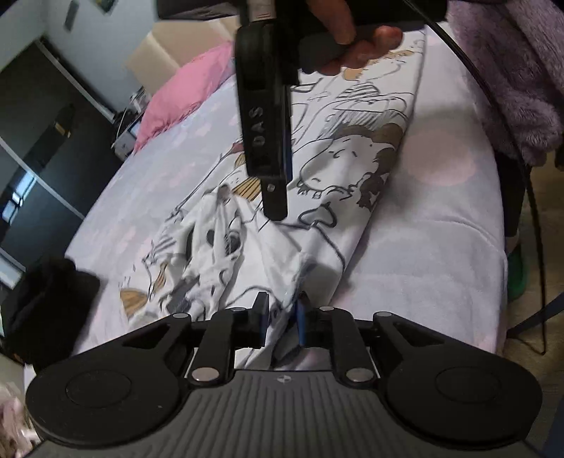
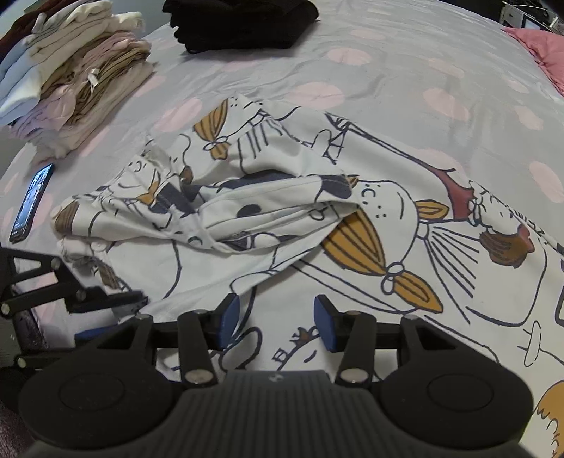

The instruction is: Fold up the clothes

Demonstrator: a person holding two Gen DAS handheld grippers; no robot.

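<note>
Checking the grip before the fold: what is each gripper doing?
Left gripper: closed on the printed garment's edge.
Right gripper: open, holding nothing.

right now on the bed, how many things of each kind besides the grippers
cartoon-print garment: 1
stack of folded clothes: 1
black folded clothing: 1
phone: 1
pink pillow: 1
total: 5
</note>
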